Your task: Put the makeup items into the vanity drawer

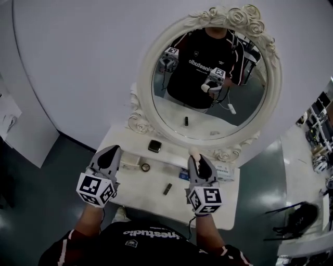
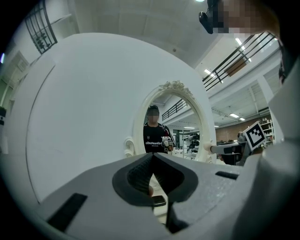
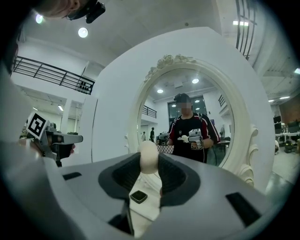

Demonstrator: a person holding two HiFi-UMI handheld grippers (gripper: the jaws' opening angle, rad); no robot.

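My right tongs clamp one cream sponge in front of the mirror. My left tongs are pinched together, empty. Only the head view shows, below the mirror, one round pot and one dark tube, near one square compact.

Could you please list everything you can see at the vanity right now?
Vanity table: one, white, against the wall.
Mirror: one, oval, white ornate frame, at the table's back.
Compact: one, dark, square, tabletop near the mirror's base.
Round item: one, small, dark-rimmed, tabletop left.
Stick-shaped item: one, dark, tabletop middle.
Box: one, blue and white, tabletop right, partly hidden.
Sponge: one, cream, egg-shaped, held up before the mirror.
Left gripper: one, grey, fingers together, empty.
Right gripper: one, grey, fingers closed on the sponge.
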